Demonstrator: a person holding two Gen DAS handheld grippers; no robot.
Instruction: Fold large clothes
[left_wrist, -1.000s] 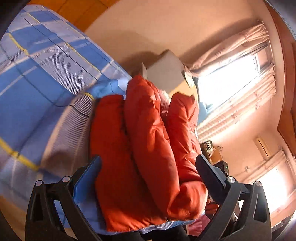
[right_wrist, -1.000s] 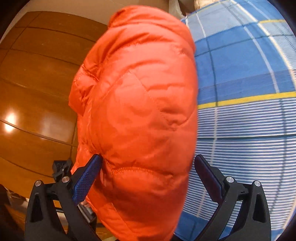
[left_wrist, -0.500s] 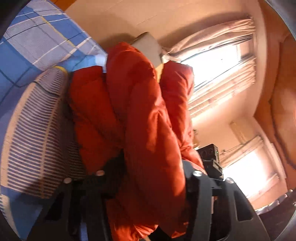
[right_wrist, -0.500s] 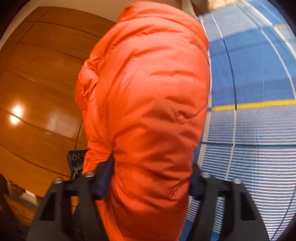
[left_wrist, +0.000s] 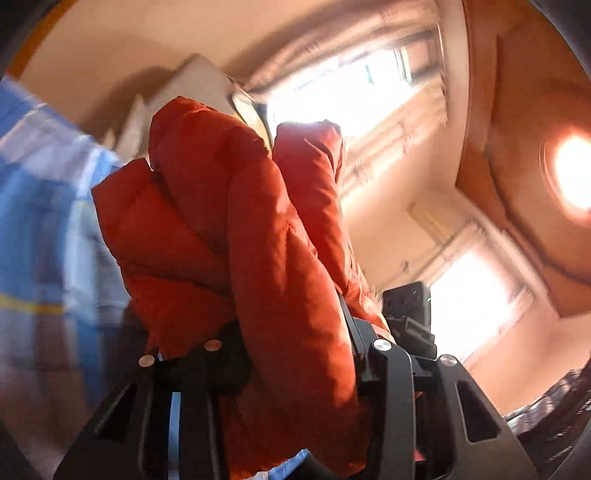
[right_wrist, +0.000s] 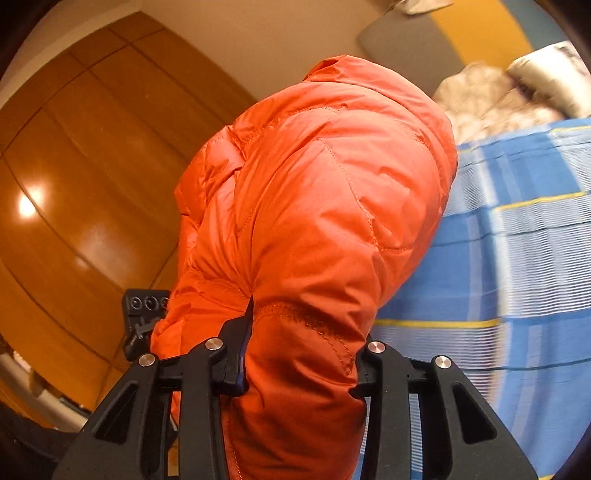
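Note:
A puffy orange down jacket (left_wrist: 236, 236) fills the middle of the left wrist view, bunched in thick folds and lifted off the bed. My left gripper (left_wrist: 295, 350) is shut on a fold of it. In the right wrist view the same orange jacket (right_wrist: 317, 206) bulges up in front of the camera. My right gripper (right_wrist: 303, 350) is shut on its padded edge. The fingertips of both grippers are buried in fabric. The other gripper's black camera block shows beside the jacket in each view (left_wrist: 406, 306) (right_wrist: 144, 314).
A blue plaid bedsheet (right_wrist: 509, 266) with yellow and white stripes lies below, also at the left of the left wrist view (left_wrist: 40, 206). Wooden wardrobe doors (right_wrist: 85, 177), bright curtained windows (left_wrist: 354, 92), a ceiling lamp (left_wrist: 572, 173) and pillows (right_wrist: 495, 96) surround the bed.
Both grippers went from open around the jacket to shut on it. They have lifted and tilted it up; the left view now points toward the windows and ceiling.

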